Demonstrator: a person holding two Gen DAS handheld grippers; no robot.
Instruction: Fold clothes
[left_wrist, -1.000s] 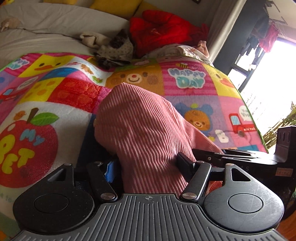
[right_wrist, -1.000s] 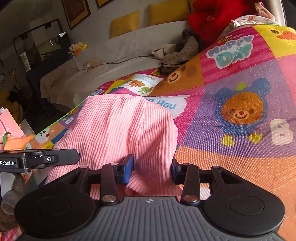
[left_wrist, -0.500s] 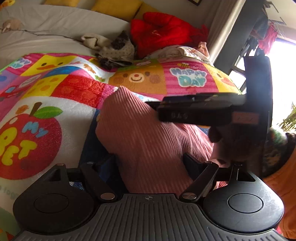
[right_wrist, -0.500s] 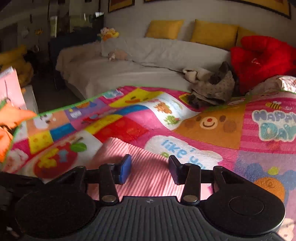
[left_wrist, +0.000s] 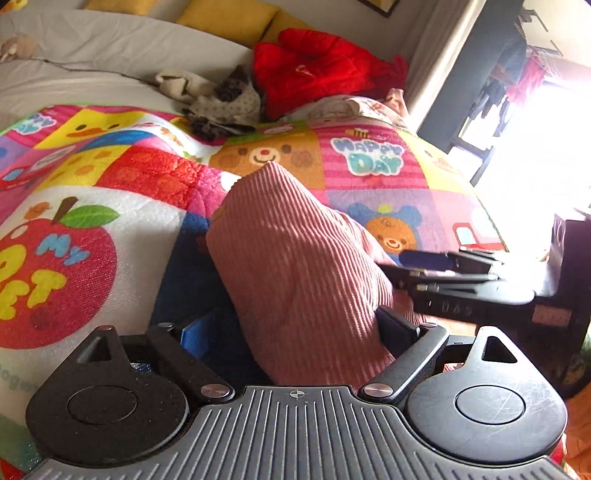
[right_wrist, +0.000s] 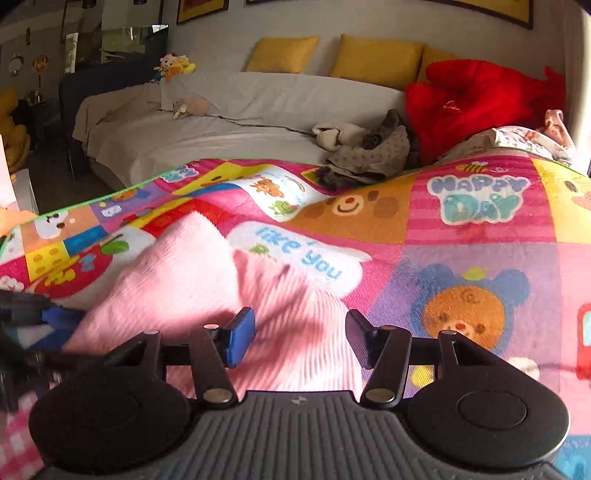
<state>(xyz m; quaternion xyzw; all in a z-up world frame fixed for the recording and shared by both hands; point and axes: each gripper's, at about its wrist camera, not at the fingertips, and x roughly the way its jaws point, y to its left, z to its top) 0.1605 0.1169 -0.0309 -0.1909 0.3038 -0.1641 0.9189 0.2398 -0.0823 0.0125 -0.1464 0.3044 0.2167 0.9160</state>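
While the bright patchwork mat (right_wrist: 461, 229) covers the whole surface, the pink ribbed garment (left_wrist: 295, 266) lies on it in a raised heap, near the apple square. The left gripper (left_wrist: 291, 332) has its fingers spread wide with the heap bulging up between them, though I cannot tell whether they press it. The right gripper (right_wrist: 299, 339) hangs released, its fingers apart just above the cloth's near edge.

Bright daylight pours in from the window (left_wrist: 532, 155), which is all white glare. The pink cloth (right_wrist: 207, 291) looks smeary. The edges bend round.
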